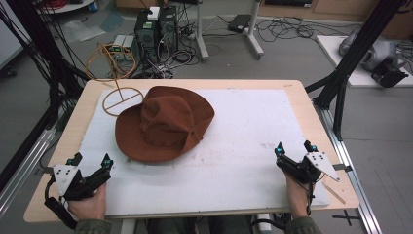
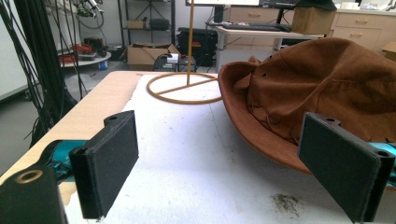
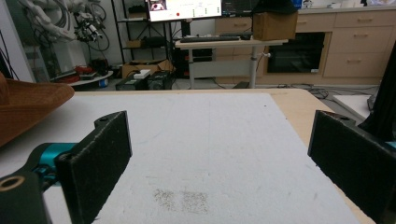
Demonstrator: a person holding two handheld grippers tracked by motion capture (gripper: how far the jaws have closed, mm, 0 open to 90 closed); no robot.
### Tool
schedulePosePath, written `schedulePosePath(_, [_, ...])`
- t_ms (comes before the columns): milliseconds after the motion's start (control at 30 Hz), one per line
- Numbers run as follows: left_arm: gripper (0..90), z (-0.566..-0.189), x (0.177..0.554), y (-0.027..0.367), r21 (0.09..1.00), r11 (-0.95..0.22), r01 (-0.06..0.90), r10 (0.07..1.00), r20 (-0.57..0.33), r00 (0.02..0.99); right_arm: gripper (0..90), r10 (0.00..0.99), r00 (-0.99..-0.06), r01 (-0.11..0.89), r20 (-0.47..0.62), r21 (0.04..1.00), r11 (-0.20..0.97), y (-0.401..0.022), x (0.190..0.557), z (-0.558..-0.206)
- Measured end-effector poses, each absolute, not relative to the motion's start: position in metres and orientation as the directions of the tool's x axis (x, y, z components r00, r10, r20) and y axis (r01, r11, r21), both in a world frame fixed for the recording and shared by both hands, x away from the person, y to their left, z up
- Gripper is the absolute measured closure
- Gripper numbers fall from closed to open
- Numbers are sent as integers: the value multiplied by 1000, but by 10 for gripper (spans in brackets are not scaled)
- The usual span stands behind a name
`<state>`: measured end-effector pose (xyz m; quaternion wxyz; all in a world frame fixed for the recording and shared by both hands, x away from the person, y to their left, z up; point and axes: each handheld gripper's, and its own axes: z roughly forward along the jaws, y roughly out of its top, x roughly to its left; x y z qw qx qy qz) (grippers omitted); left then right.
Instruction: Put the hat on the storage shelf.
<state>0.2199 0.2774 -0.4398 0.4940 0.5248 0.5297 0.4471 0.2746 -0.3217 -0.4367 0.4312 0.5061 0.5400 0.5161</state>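
The hat point(image 1: 163, 123) lies left of centre on the mat point(image 1: 253, 141), beside the stand point(image 1: 122, 100); likely soft and light, best pinched at the brim. Left gripper point(image 1: 90, 162) and right gripper point(image 1: 294, 147) rest near, jaws apart

Colours on the bench: brown hat, white mat, black jaws.

Hat point(image 1: 164, 122) is rust-brown suede-look, one tone, darker in the crown creases; a band of darker stitching runs round the crown base. The wire stand point(image 1: 121, 100) at its 10 o'clock is tan-orange, ring and stem alike. The mat point(image 1: 243, 146) is plain white with faint grey scuffs and a small dark speckled patch by each gripper. Table point(image 1: 311, 117) edge is a pale wood tone. Left gripper point(image 1: 91, 162) and right gripper point(image 1: 294, 148) are both black with teal tips at the jaws and a light grey top plate. Sleeves are olive green. The floor point(image 1: 272, 63) at 12 o'clock is grey with black cables.
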Motion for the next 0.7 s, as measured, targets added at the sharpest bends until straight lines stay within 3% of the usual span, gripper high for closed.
schedulePosePath(533, [135,-437,221,278,992,58,112,995,-67,79,54,992,-114,100,62,994,-51,-323,274,-436])
schedulePosePath(700, [143,-430,219,277,995,25,93,993,-35,110,54,991,-114,95,64,994,-53,-323,274,-436])
